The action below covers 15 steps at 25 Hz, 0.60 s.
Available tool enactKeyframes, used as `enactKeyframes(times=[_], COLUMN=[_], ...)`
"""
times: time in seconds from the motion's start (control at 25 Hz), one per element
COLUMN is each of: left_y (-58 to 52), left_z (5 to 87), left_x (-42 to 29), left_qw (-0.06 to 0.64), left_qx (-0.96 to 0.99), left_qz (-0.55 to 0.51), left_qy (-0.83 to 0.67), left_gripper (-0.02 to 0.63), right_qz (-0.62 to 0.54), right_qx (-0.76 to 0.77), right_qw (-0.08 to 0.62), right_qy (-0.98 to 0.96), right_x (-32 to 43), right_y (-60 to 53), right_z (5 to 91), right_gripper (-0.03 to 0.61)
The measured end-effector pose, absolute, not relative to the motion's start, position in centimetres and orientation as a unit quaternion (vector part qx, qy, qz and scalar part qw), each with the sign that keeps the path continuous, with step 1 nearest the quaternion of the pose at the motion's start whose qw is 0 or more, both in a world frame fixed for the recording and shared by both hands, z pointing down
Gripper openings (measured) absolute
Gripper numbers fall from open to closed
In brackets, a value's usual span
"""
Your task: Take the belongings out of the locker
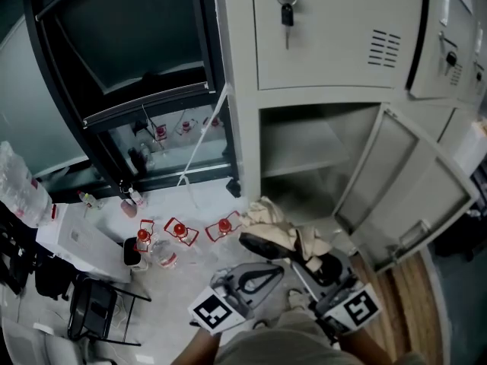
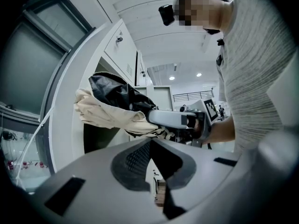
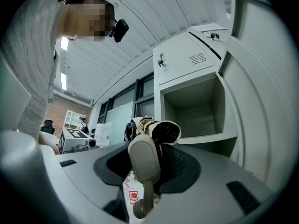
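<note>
Folded umbrella (image 1: 275, 223) held outside the open locker (image 1: 242, 128)
Right tongs (image 3: 145, 168), roughly level, pinch its grey handle (image 3: 144, 158); left tongs (image 2: 150, 142) level alongside, pressed together, empty

Pale floor (image 1: 228, 258), dark window (image 1: 129, 36), white ceiling (image 2: 154, 13)

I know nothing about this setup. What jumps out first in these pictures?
A folded beige-and-black fabric umbrella, clamped by its handle in the right gripper, hovers just in front of the pale grey metal locker. The locker's lower compartment is open, door swung wide, and looks bare. Small clear bottles with red tops lie on the floor to its left.
</note>
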<state>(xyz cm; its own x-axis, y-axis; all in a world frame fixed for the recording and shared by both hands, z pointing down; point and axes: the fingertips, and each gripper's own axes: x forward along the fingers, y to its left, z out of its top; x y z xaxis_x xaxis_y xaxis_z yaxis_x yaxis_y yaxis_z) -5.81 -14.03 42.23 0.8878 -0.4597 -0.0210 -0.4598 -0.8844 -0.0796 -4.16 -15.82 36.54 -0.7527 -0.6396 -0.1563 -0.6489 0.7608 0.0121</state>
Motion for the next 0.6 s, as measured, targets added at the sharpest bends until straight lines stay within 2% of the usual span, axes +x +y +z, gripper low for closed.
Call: enactKeyframes(times=[0.6], left_y=[-14.38], left_z=[42.57], left_x=[-5.92], left_qw=[0.037], left_qx=[-0.972], left_qz=[0.002], left_qy=[0.231], left_gripper=[0.003], right_qz=[0.036], right_qx=[-0.341], right_qw=[0.069], right_qy=[0.937], right_x=[-4.62], right_y=[-15.91], right_z=[36.44], right_gripper=[0.156])
